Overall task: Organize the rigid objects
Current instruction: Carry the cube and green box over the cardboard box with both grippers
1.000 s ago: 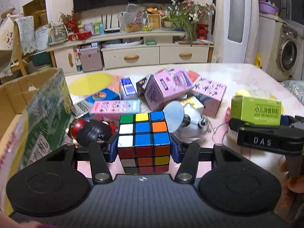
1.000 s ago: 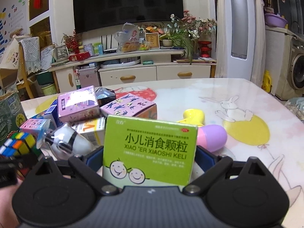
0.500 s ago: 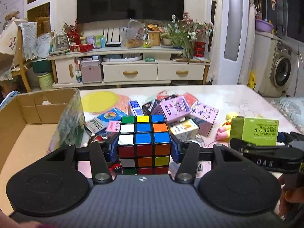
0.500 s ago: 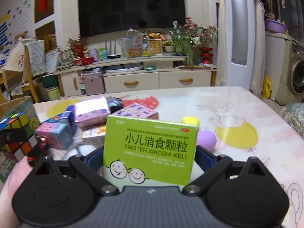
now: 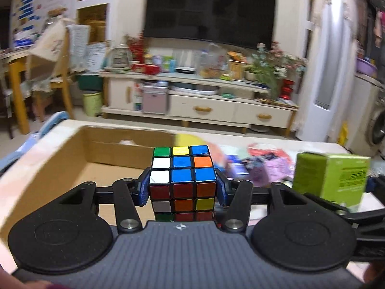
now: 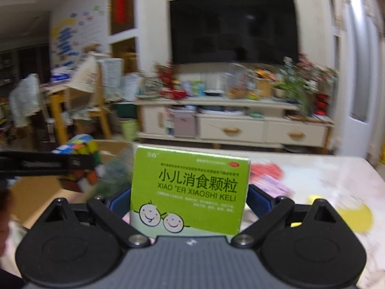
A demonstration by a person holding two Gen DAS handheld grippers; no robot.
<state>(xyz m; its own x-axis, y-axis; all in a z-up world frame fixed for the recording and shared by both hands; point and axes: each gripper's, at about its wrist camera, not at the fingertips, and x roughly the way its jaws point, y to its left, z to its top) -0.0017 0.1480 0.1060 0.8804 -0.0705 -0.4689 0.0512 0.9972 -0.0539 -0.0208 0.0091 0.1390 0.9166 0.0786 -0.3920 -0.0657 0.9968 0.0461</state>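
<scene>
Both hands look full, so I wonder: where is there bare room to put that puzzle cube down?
The cardboard box floor ahead of the puzzle cube shows bare, bordered by its brown walls. To its right the table is crowded with small pink and purple boxes.

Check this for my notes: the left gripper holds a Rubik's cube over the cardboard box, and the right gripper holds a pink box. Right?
Not quite. The right gripper is shut on a green box, not a pink one, as the right wrist view shows. The rest stands: the left gripper holds the cube over the cardboard box.
</scene>
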